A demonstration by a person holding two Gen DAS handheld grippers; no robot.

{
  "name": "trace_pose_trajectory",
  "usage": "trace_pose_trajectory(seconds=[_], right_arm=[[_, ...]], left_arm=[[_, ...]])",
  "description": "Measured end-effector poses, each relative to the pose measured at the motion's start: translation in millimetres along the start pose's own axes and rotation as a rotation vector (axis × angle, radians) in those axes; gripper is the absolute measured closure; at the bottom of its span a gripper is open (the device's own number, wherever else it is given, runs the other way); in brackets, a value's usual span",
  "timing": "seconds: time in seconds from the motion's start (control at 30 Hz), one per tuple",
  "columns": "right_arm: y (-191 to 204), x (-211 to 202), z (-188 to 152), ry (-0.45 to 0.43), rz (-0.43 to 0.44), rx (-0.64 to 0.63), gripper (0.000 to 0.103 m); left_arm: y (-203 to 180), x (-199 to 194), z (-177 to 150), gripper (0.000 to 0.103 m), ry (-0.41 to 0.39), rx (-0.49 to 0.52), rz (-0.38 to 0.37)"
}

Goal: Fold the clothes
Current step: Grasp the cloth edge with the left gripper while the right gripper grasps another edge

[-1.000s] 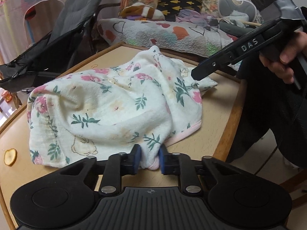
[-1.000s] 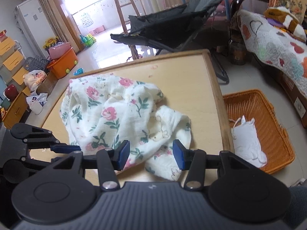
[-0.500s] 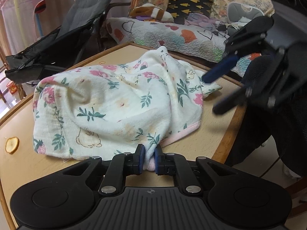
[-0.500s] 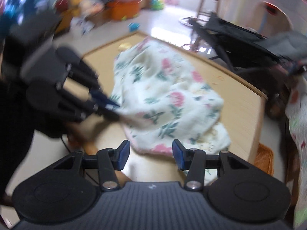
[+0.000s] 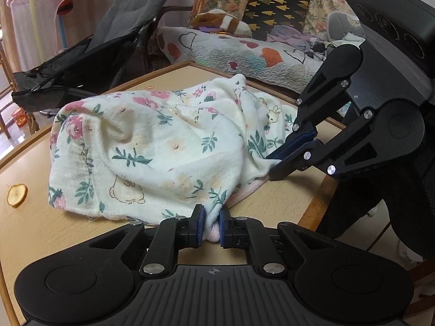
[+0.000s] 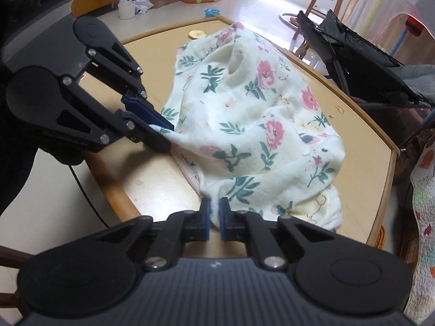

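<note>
A light wooden table with a raised rim and rounded corners (image 5: pixel 312 203) fills the middle of both views. Behind it in the left wrist view stand a sofa covered with a grey quilt printed with hearts (image 5: pixel 231 51) and a folded black fabric chair (image 5: pixel 81 59).

On the tabletop lies the garment to be folded: a crumpled cream cotton cloth printed with pink flowers, green leaves and small rabbits, edged in pale pink (image 5: pixel 152 149). It sits heaped in a loose mound near the table edge closest to the person, covering much of the surface.

The left gripper, black with blue pads (image 5: pixel 211 226), is closed narrowly on a bunched bit of the cloth's pink-trimmed hem at the near edge, with fabric pinched between its pads. In the right wrist view the same tool (image 6: pixel 160 133) comes in from the left and grips a pulled-out tip of the cloth.

The right gripper, of the same black and blue build (image 6: pixel 214 218), is also closed tight on the cloth, with a thin fold of cream fabric caught between its pads close to the table's edge. In the left wrist view it (image 5: pixel 274 164) reaches in from the right and holds a stretched corner of the cloth just above the tabletop.

A small round yellow slice, like dried fruit (image 5: pixel 17 195), lies on the bare wood, apart from the cloth.
</note>
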State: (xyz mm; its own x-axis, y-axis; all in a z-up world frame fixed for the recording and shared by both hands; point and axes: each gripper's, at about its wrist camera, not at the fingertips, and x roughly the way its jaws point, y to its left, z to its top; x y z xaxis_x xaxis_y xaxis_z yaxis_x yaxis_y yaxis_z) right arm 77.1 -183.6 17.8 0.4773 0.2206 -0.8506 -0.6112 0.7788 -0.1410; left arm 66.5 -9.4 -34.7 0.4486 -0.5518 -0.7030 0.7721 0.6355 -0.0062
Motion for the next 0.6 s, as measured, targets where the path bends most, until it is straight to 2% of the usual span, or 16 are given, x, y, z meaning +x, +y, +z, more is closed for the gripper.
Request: trace_pose_trajectory(seconds=[0.3,0.6], right_arm=[[-15.3,-43.9,13.8,-0.069,0.034,0.03,0.097],[-21.9,-111.7,44.2,-0.181,0.007,-0.042,0.097]], left_arm=[[-9.9,-35.1,16.6,0.095,-0.069,0.04,0.017],[-24.6,-98.5,55.6,0.095,-0.166,0.105,0.108]])
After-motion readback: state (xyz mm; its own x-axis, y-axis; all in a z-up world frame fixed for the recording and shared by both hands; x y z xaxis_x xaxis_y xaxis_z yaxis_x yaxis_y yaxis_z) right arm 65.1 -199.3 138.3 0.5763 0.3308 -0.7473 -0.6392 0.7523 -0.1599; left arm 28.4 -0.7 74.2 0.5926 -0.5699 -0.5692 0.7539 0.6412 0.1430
